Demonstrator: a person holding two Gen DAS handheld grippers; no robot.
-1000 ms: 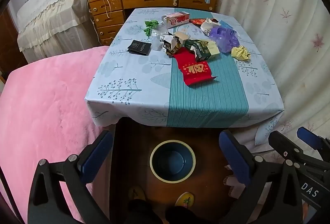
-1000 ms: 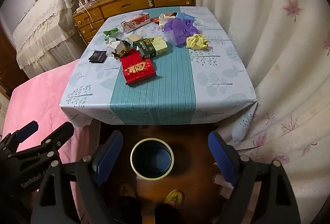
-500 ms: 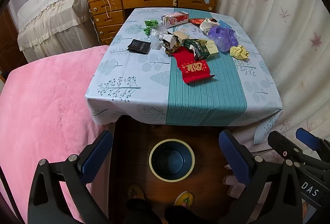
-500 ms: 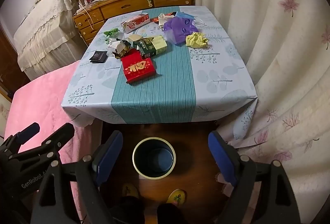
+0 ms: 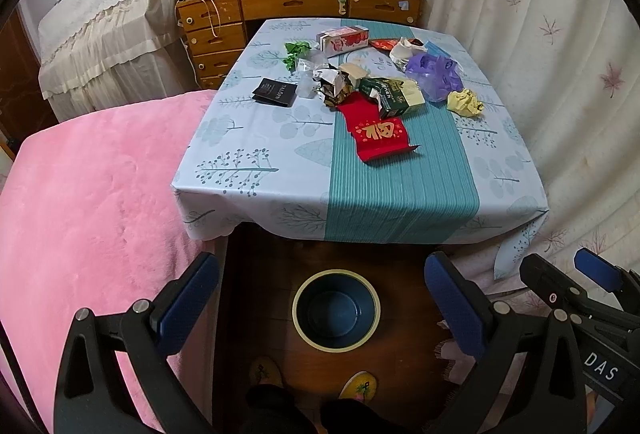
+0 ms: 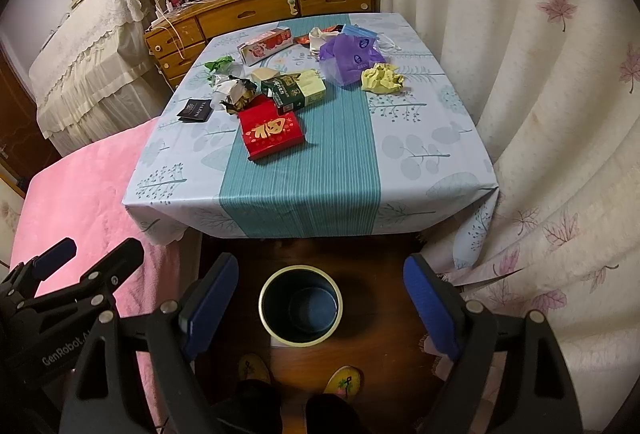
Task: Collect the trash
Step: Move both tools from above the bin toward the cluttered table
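Trash lies on the far half of the table point(image 5: 280, 170): a red envelope point(image 5: 378, 133) point(image 6: 271, 132), a green box point(image 5: 394, 95) point(image 6: 296, 90), a purple bag point(image 5: 436, 72) point(image 6: 352, 58), a yellow crumpled paper point(image 5: 465, 102) point(image 6: 382, 77), a black card point(image 5: 275, 93) point(image 6: 195, 110), a green wrapper point(image 5: 296, 50) and a long carton point(image 5: 343, 40) point(image 6: 265, 44). A dark blue bin point(image 5: 336, 310) point(image 6: 300, 304) stands empty on the floor before the table. My left gripper point(image 5: 322, 308) and right gripper point(image 6: 320, 308) hang open above the bin, holding nothing.
A pink blanket point(image 5: 88, 202) covers the bed on the left. A leaf-patterned curtain point(image 6: 560, 94) hangs close on the right. A wooden desk point(image 5: 304, 2) stands behind the table. A person's slippered feet point(image 5: 356, 386) stand on the wooden floor near the bin.
Both grippers have drawn slightly back and up, so the table sits a little farther away. Nothing on the table has moved, and both stay open.
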